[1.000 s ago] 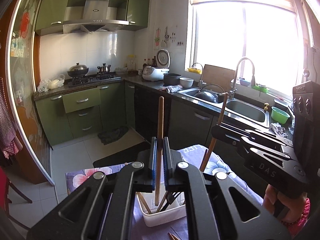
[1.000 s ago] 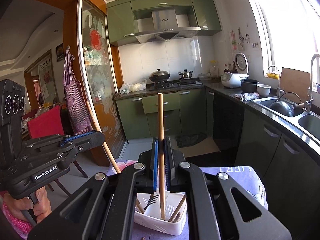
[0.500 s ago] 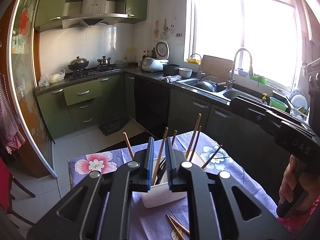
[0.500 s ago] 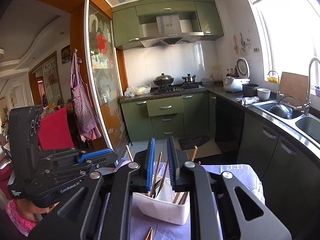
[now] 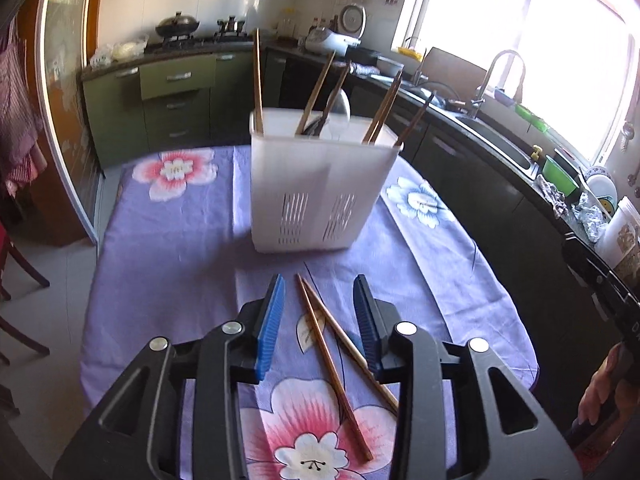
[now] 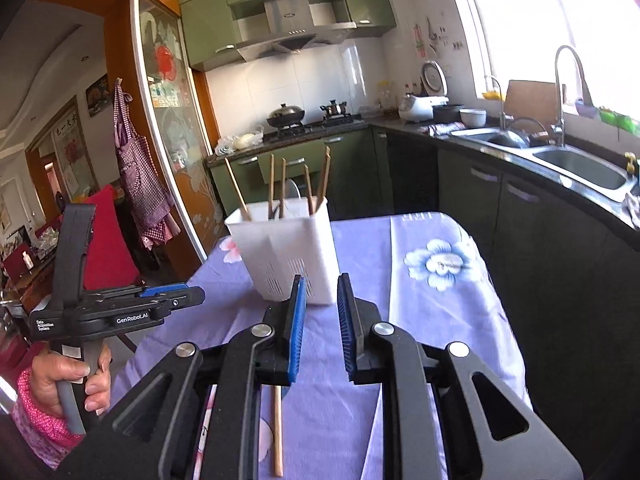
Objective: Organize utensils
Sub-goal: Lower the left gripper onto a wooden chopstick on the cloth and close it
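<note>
A white slotted utensil holder [image 5: 320, 184] stands on the purple floral tablecloth [image 5: 168, 248], with several wooden chopsticks and a dark spoon upright in it. It also shows in the right wrist view [image 6: 286, 252]. Two loose chopsticks [image 5: 332, 364] lie crossed on the cloth. My left gripper [image 5: 319, 312] is open and empty, low over them with one finger on each side. My right gripper [image 6: 321, 312] is open and empty, just in front of the holder. One chopstick [image 6: 277, 428] lies below it. The left gripper also shows from the side in the right wrist view [image 6: 160, 300].
Dark kitchen counters with a sink [image 6: 576, 164] run along the right of the table. A red chair [image 6: 108, 240] stands at the left. Green cabinets and a stove [image 5: 180, 36] are at the back. The table edge curves near on the right [image 5: 516, 320].
Both grippers let go of their chopsticks, which now stand in the holder. Both opened, drew back and dropped low toward the cloth; the left one now straddles the two loose chopsticks.
</note>
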Available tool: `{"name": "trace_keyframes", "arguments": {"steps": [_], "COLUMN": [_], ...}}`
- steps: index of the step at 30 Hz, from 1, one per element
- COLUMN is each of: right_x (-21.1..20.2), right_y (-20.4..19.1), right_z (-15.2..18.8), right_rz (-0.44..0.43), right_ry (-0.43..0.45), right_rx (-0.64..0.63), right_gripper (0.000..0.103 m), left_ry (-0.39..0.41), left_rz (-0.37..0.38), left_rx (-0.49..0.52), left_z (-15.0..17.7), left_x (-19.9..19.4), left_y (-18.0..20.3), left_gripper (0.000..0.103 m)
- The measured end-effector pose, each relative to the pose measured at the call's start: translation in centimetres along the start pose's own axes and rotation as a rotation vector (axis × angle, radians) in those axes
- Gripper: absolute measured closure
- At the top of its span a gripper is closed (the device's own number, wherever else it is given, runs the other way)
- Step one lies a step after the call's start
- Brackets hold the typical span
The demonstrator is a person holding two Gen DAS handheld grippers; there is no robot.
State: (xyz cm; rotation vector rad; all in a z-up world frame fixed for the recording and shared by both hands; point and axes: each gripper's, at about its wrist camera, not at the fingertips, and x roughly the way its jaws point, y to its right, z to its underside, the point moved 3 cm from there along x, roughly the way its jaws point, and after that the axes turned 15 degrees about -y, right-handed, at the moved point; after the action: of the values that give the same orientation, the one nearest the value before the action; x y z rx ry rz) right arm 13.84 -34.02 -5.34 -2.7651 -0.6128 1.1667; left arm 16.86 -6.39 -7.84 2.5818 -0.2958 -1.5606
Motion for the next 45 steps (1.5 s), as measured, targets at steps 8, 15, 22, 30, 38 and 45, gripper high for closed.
{"name": "trace_keyframes", "arguments": {"steps": [8, 15, 22, 30, 38, 45], "right_x": [-0.1, 0.1, 0.5, 0.2, 0.0, 0.7], "right_y": [5.3, 5.6, 6.0, 6.8, 7.2, 6.9], "right_z": [3.6, 3.1, 2.8, 3.0, 3.4, 3.1], "right_rz": [-0.030, -0.051, -0.079, -0.097, -0.106, -0.097], "right_ry": [-0.037, -0.041, -0.050, -0.045, -0.049, -0.073], "right_rx": [0.143, 0.149, 0.175, 0.196, 0.208, 0.198], "right_gripper": [0.078, 0.072, 0.072, 0.072, 0.072, 0.068], "left_ry": [-0.142, -0.226, -0.269, -0.293, -0.295, -0.220], "left_rz": [-0.074, -0.123, -0.167, -0.191, -0.197, -0.146], "left_rx": [-0.055, -0.083, -0.105, -0.100, -0.096, -0.107], "left_z": [0.4, 0.5, 0.3, 0.0, -0.7, -0.4], "left_x": [6.7, 10.0, 11.3, 12.5, 12.8, 10.0], "left_y": [0.5, 0.5, -0.2, 0.0, -0.4, -1.8], "left_gripper": [0.069, 0.069, 0.070, 0.078, 0.095, 0.097]}}
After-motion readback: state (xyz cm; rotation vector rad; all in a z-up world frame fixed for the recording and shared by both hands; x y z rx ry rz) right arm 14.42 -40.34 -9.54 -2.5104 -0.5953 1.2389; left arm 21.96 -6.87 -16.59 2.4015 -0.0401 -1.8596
